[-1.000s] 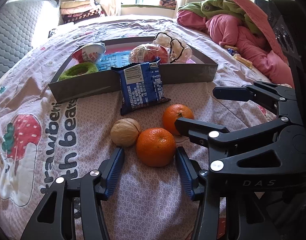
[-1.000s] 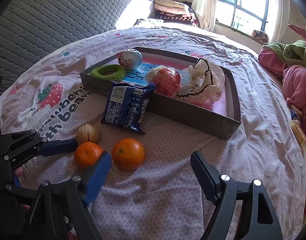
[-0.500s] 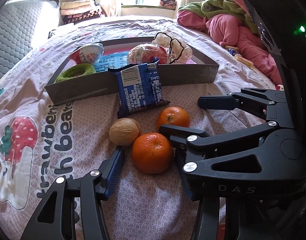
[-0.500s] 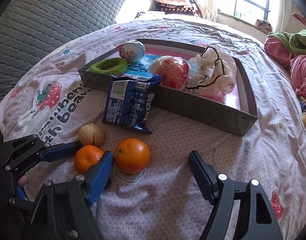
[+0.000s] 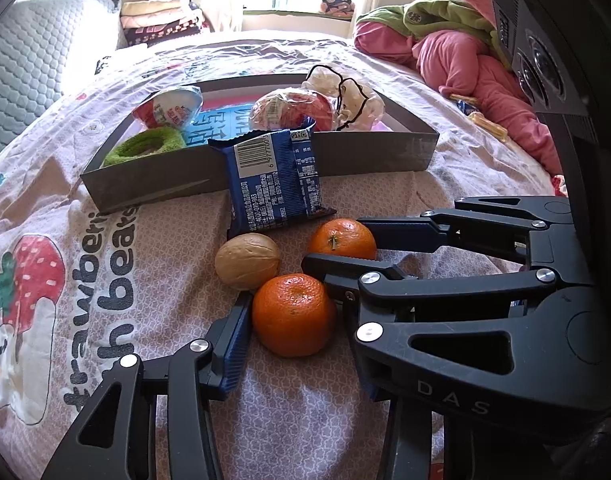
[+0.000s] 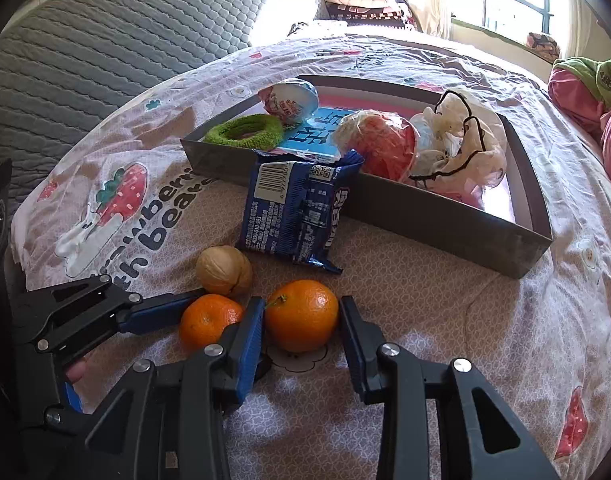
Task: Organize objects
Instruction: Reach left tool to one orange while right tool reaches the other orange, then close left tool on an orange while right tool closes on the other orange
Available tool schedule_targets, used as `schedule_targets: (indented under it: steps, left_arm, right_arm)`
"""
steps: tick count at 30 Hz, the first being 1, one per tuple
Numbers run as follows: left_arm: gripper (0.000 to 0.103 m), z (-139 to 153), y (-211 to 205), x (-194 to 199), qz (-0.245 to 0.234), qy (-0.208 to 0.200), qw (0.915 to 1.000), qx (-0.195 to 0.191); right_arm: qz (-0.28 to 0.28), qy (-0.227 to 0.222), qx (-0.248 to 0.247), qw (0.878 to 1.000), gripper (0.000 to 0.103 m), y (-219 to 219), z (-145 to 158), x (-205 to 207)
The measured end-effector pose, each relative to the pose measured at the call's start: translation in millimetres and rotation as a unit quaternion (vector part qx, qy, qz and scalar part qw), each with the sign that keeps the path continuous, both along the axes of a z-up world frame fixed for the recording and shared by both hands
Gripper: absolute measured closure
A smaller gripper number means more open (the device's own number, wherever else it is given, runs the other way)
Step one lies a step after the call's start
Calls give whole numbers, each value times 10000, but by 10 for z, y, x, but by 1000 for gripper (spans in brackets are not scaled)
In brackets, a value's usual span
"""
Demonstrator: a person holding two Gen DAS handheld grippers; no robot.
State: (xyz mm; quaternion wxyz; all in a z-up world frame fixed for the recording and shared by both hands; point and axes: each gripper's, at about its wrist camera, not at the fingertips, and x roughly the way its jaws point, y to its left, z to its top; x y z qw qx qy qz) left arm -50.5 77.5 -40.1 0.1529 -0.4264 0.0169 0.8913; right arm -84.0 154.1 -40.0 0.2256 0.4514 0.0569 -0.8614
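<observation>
Nearest the cameras, both grippers sit low over the bedspread (image 6: 445, 288), each set around its own fruit. The right gripper (image 6: 301, 316) has just been closing: a second ago its jaws stood wide with one finger beside the stemmed mandarin (image 6: 301, 314), and now both blue pads flank that fruit and look to press its sides, so I judge it gripped. The left gripper (image 5: 291, 316) has also been narrowing around the nearer mandarin (image 5: 292, 314); its left pad touches the peel, but its right finger is hidden behind the other tool, so whether it truly clamps I cannot tell. Both fruits rest on the bed, unlifted. Just behind them lies a walnut (image 5: 247, 261), touching the left one, then a blue snack packet (image 5: 275, 182) leaning against the front wall of the grey tray (image 5: 365, 154). Inside the tray are a green hair tie (image 5: 145, 145), a small cup and bagged items. The closing suggests the lift toward the tray comes next.
</observation>
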Motion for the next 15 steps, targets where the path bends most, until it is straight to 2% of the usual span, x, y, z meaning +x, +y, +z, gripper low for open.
schedule_targets:
  steps: [2, 15]
  left_arm:
    - [63, 0, -1, 2, 13, 37, 10000, -31]
    - [63, 37, -46, 18, 3, 68, 9999, 157]
  right_arm:
    - [-15, 3, -29, 10000, 66, 7, 3, 2]
    - [-219, 150, -5, 9996, 66, 113, 51, 14]
